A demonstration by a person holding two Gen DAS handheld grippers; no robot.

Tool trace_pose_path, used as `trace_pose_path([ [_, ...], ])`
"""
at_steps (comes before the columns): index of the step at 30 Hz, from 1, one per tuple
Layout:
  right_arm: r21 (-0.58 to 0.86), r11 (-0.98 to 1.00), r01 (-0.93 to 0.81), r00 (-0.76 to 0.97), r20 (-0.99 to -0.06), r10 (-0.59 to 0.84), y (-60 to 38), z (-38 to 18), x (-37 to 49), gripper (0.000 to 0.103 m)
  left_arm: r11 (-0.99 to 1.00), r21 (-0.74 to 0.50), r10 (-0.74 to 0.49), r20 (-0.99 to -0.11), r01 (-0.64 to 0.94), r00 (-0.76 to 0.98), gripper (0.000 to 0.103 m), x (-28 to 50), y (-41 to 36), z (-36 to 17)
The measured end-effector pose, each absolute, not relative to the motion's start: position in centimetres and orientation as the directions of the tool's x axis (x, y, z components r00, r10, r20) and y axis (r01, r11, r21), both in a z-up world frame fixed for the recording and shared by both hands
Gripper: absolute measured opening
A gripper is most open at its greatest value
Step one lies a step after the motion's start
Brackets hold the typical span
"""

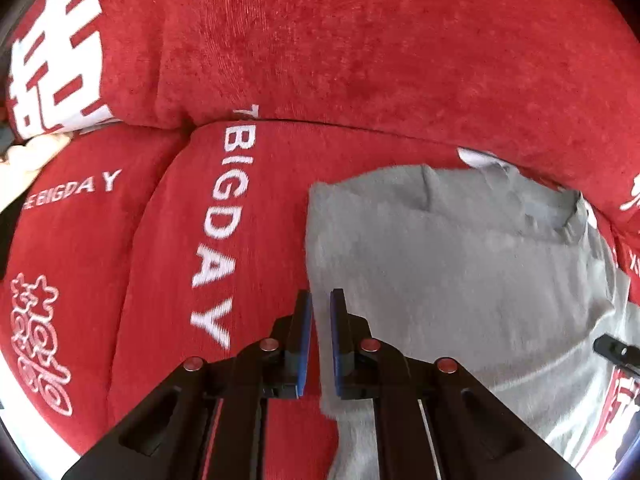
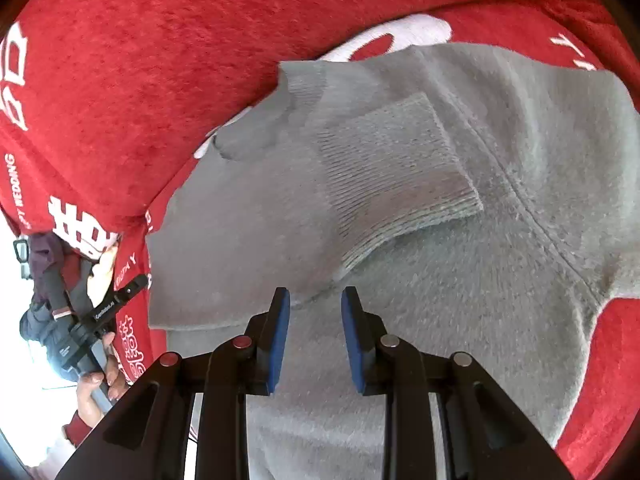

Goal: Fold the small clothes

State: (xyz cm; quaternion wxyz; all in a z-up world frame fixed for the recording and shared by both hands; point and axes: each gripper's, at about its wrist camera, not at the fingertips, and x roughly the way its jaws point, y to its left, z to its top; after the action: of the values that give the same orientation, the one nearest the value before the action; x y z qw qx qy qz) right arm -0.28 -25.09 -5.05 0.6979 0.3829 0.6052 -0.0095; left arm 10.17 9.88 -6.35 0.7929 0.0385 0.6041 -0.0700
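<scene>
Both grippers look alike — the left gripper (image 1: 320, 344) and right gripper (image 2: 315, 340) have black angular frames, blue pads lining the jaws, and round silver-red bolt heads. A hand (image 2: 105, 368) grips a black handle — white lettering, unreadable.

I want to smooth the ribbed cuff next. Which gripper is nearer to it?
Right. The right gripper hovers just below the ribbed cuff on the grey sweater; the left gripper sits at the sweater's far side edge.

Place: a home, likely a living room or bedroom
Evidence: red plush cushions (image 1: 360, 40) with white wedding print, "BIG DAY" lettering (image 1: 214, 232)
Laundry: grey knit garment (image 2: 400, 200) spread on the cushions
</scene>
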Motion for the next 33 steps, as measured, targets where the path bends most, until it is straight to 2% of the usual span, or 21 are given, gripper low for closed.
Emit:
trace_pose_path([
  [14,0.532,0.695,0.483,0.246,-0.845,0.475,-23.5,-3.2,-3.9,0.034,0.973,-0.076,-0.102,-0.988,0.219,0.113,0.01,2.7,3.8,-6.0],
  [15,0.531,0.696,0.484,0.242,-0.845,0.477,-23.5,-3.1,-4.2,0.034,0.971,-0.078,-0.101,-0.991,0.227,0.09,0.014,2.2,3.1,-6.3],
  [16,0.53,0.697,0.484,0.239,-0.846,0.477,-23.4,-3.1,-4.4,0.034,0.97,-0.075,-0.097,-0.992,0.233,0.081,0.053,1.9,2.6,-6.5],
  [17,0.528,0.697,0.486,0.235,-0.847,0.478,-23.5,-3.1,-4.7,0.034,0.969,-0.071,-0.091,-0.993,0.238,0.074,0.083,1.6,2.1,-6.6],
  [18,0.527,0.696,0.487,0.232,-0.847,0.478,-23.5,-3.1,-5.0,0.034,0.968,-0.058,-0.081,-0.993,0.243,0.083,0.101,1.2,1.6,-6.6],
  [33,0.511,0.705,0.491,0.248,-0.858,0.449,-26.0,-2.2,-6.6,0.037,0.946,-0.068,-0.11,-0.987,0.318,0.117,0.101,-0.8,-3.7,-5.6],
])
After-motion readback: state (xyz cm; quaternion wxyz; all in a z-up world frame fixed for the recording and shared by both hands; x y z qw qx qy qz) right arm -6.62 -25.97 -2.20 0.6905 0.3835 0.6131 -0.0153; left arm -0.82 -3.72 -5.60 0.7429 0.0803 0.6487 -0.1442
